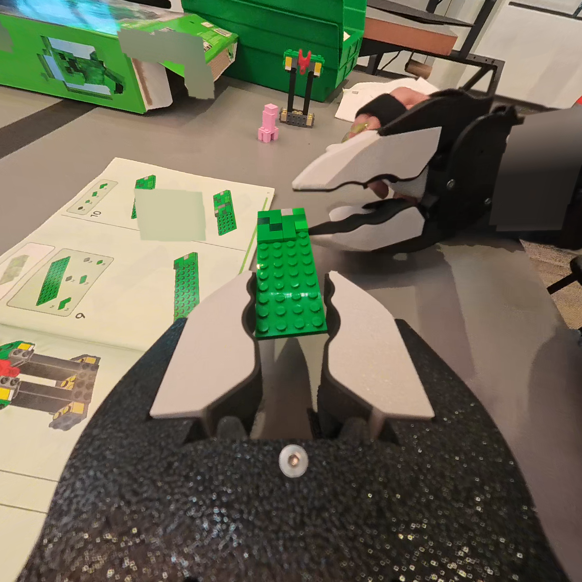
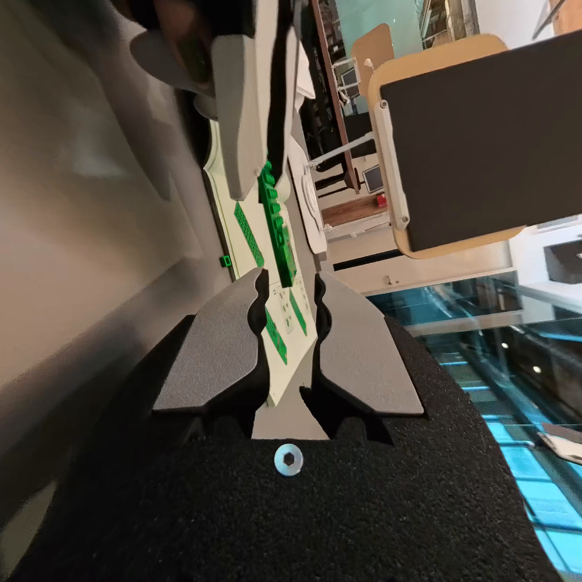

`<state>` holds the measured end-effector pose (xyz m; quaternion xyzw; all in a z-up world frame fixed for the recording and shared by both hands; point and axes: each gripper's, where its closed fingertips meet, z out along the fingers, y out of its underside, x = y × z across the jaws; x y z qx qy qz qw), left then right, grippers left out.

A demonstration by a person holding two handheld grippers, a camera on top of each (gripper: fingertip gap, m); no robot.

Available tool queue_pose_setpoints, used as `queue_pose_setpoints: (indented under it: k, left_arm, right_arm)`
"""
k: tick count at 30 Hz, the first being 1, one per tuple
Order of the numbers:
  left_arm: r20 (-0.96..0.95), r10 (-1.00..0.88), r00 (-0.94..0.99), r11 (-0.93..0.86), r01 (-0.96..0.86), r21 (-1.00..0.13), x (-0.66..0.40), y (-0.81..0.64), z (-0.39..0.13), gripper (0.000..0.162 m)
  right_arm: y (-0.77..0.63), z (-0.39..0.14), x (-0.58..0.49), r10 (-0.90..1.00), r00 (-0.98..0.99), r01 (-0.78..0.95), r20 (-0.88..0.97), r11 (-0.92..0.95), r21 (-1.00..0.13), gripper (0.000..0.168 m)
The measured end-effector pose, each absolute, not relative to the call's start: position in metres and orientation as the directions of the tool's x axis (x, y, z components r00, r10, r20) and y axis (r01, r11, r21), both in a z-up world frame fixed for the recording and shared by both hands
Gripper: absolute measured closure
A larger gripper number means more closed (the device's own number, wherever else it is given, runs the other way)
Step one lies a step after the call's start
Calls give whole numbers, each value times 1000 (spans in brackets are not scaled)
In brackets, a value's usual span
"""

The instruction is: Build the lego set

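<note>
- My left gripper (image 1: 288, 277) is clamped on the near end of a long green plate (image 1: 288, 277). It sits in the middle of the left wrist view, held up off the gray table (image 1: 189, 135).
- The far end of the plate has a few flat green tiles (image 1: 282, 222) stuck on top. One small bit there is gray.
- My right gripper (image 1: 310, 209) comes in from the right side of the left wrist view. Its fingers are spread apart and hold nothing. The lower tip is just beside the tiled end of the plate. I cannot tell if it touches.
- In the right wrist view the picture is turned sideways. The plate (image 2: 277, 226) shows edge-on in the middle, just past my open fingers (image 2: 226, 330).
- The instruction book (image 1: 104, 252) lies open at the left of the left wrist view, under and beside the plate.
- At the top I see a small pink figure (image 1: 268, 123), a black frame with a red piece (image 1: 300, 88) and green boxes (image 1: 78, 63).
- I think the plate is light and stiff. It is thin and smooth, so it could slip or tip if I push hard on the far end.
- I think holding the long sides is best, like I do now, with a firm squeeze.
- The tiles could pop off if bumped from the side.
</note>
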<state>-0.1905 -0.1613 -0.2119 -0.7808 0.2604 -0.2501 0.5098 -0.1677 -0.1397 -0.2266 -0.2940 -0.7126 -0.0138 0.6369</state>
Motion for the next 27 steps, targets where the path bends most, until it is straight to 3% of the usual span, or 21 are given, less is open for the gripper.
queue_pose_setpoints:
  k: [3, 6, 9, 27]
  left_arm:
    - [117, -665, 738, -344, -163, -925, -190, -162, -213, 122]
    - [108, -669, 736, -340, -174, -924, -188, -162, -214, 122]
    - [113, -668, 736, -345, -171, -923, -189, -162, -214, 122]
    - [138, -674, 726, -357, -157, -921, -188, -163, -214, 122]
  right_arm:
    - [-144, -226, -165, 384, -23, 409, 923, 846, -342, 146]
    - [-153, -230, -168, 246, -61, 402, 967, 893, -202, 161]
    - [-154, -233, -173, 146, -70, 415, 987, 904, -105, 162]
    - [-152, -233, -179, 15, -96, 443, 995, 896, 29, 163]
